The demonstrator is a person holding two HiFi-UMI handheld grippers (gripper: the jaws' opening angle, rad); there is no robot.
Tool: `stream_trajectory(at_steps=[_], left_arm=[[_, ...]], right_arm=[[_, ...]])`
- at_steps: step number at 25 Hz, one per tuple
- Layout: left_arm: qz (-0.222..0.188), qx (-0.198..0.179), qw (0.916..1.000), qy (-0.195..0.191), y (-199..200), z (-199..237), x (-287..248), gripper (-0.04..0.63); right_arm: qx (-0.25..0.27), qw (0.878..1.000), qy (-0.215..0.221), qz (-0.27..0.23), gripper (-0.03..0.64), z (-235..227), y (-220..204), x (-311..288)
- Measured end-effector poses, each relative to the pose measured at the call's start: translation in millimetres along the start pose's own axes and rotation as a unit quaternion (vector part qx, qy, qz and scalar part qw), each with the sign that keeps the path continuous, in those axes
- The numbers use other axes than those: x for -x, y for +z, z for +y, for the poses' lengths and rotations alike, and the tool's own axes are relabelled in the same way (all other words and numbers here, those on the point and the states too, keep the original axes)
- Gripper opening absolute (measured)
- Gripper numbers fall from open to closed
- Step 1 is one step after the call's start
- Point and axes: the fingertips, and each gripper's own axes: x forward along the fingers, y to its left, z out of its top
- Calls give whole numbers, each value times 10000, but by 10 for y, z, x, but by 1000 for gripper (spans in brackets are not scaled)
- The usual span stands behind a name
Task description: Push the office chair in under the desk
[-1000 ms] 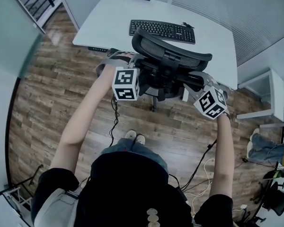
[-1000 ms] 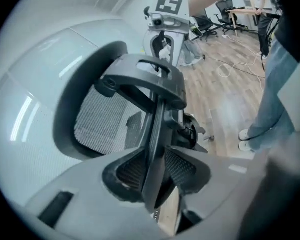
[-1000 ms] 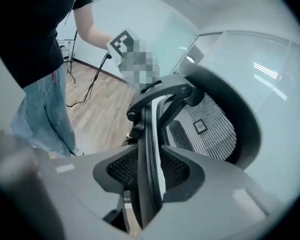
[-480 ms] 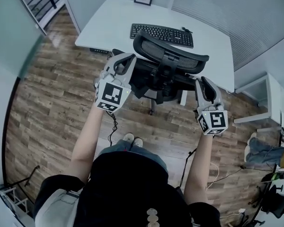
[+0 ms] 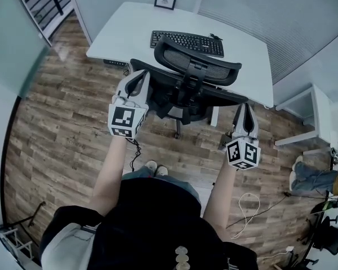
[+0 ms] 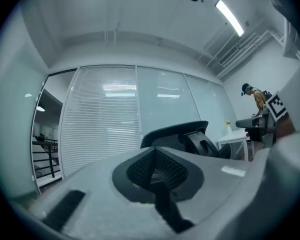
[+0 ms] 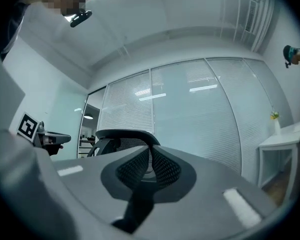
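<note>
Facing twelve o'clock, the left gripper (image 5: 139, 79), pressed together empty, sits just beside the office chair (image 5: 192, 75) at the desk's (image 5: 129, 24) near edge. The right gripper (image 5: 245, 110), jaws just closed on nothing, lies farther, at the chair's four o'clock.

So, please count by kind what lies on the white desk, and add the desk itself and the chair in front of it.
Desk: 1
Office chair: 1
Keyboard: 1
Picture frame: 1
Total: 4
</note>
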Motion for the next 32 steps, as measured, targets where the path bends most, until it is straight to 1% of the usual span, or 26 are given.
stream_trajectory(at_steps=[2, 3, 6, 8, 17, 22, 32], left_arm=[[29, 50, 10000, 72, -21, 22, 30, 8], [26, 71, 9999, 81, -28, 23, 37, 8], [41, -29, 10000, 46, -37, -19, 43, 8], [40, -78, 10000, 15, -25, -50, 49, 8], [109, -94, 9999, -45, -66, -74, 54, 8], [127, -297, 9995, -14, -32, -73, 71, 8], [213, -356, 9991, 25, -64, -54, 61, 8]], right_arm=[[-19, 9999, -102, -6, -5, -37, -23, 62], [-43, 9998, -179, -12, -6, -67, -36, 87], [-90, 9992, -391, -10, -6, -154, -72, 152], [-65, 9990, -437, 34, -5, -165, -93, 175], [-28, 9992, -370, 150, 0, -86, -163, 177], [-12, 9994, -316, 139, 0, -45, -142, 164], [-12, 9998, -148, 145, 2, 33, -148, 104]])
